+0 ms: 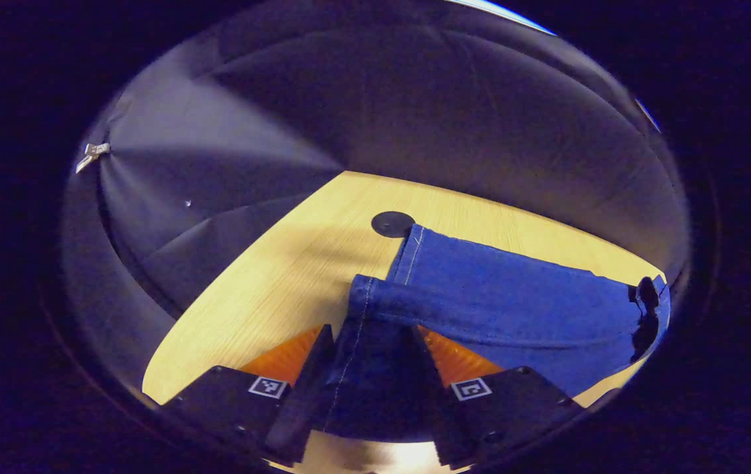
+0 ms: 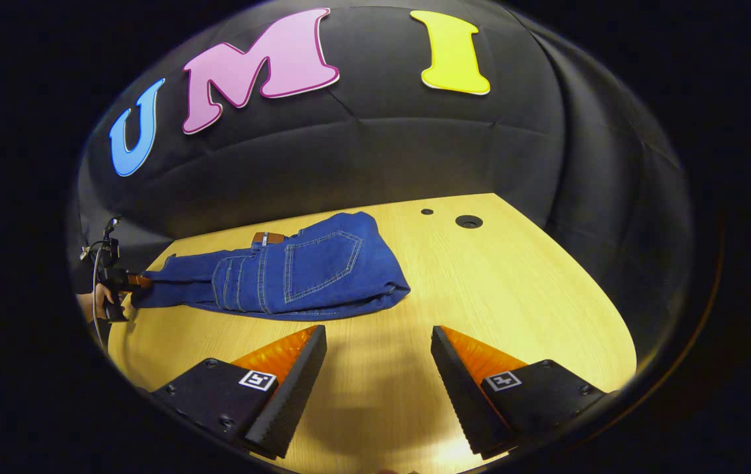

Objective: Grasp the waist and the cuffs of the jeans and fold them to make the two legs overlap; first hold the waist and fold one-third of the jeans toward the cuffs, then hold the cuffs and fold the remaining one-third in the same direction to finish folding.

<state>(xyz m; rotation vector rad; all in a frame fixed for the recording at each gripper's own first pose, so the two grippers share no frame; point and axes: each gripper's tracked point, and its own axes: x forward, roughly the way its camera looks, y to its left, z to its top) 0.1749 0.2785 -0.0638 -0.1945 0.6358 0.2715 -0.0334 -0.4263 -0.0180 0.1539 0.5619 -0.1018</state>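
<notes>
the left tool (image 1: 370, 368) is clamping down on the cuff end of the jeans (image 1: 514, 309), both fingers pressing denim between them, with the hem and its pale stitching bunched right at the tips. from that grip the jeans are running away along the tabletop (image 1: 270, 276), their long axis stretching out from the left tool toward the far side, close by a round black disc (image 1: 392, 224) set in the wood. over in the right gripper view the right tool (image 2: 379, 375) is hanging with its fingers spread wide and holding nothing, bare tabletop (image 2: 514, 289) showing between them. ahead of it and a little to its left the jeans (image 2: 296, 270) are lying flat, the back pocket (image 2: 323, 263) and the brown waist patch (image 2: 268, 237) facing up, the thick end nearest the right tool and the legs trailing off toward the left tool (image 2: 126, 282) and the hand (image 2: 95, 304) holding it at the far edge. so the garment is lying lengthwise between the two tools: the left one is already on the cuffs, the right one is nearer the thick end, and that looks like the end it needs to reach forward and take.
</notes>
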